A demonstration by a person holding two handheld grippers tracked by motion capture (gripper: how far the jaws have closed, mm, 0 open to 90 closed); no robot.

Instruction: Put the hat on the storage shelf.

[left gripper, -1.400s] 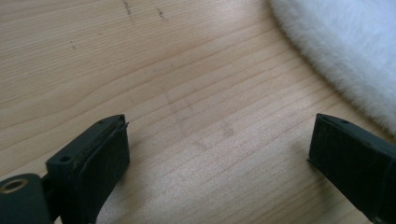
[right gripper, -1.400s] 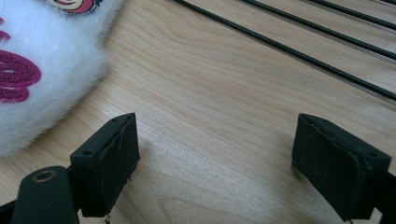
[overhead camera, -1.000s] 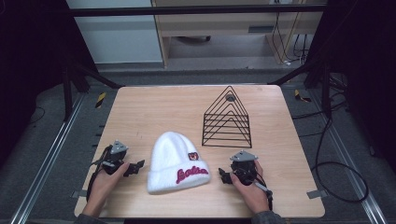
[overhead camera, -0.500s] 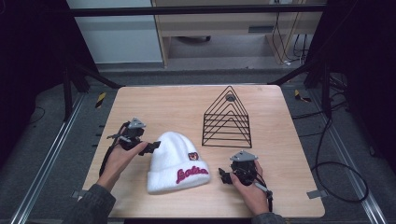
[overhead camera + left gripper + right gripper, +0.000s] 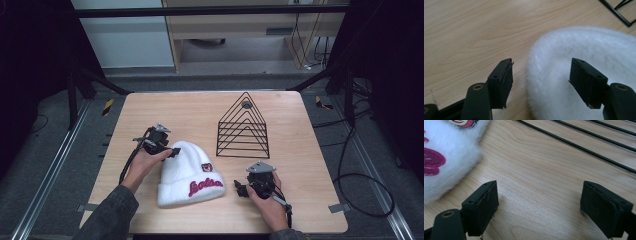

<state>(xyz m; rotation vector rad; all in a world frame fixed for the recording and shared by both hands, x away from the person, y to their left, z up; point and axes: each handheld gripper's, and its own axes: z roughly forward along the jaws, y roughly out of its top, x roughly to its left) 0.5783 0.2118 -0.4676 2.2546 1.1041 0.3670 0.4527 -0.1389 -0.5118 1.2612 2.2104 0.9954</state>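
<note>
A white fluffy beanie (image 5: 187, 172) with red lettering lies flat on the wooden table (image 5: 160, 110). My left gripper (image 5: 171, 151) is at the hat's rounded top, on its left side. In the left gripper view the gripper (image 5: 541, 65) straddles the beanie's (image 5: 574, 47) edge: one jaw is over bare wood, the other over the fur. Its jaws have just been closing, but a gap remains beside the fur, so it is open. My right gripper (image 5: 240, 189) rests on the table just right of the hat's brim, and the right gripper (image 5: 540, 186) stands open over bare wood.
A black wire rack (image 5: 243, 127) of nested triangles lies flat beyond the right hand; its wires (image 5: 584, 147) run across the right gripper view. Bare wood stretches behind the hat. Cables trail on the floor to the right.
The left hand has moved from the table's front left, away from the person, up to the hat's rounded top. The right hand has kept still.
</note>
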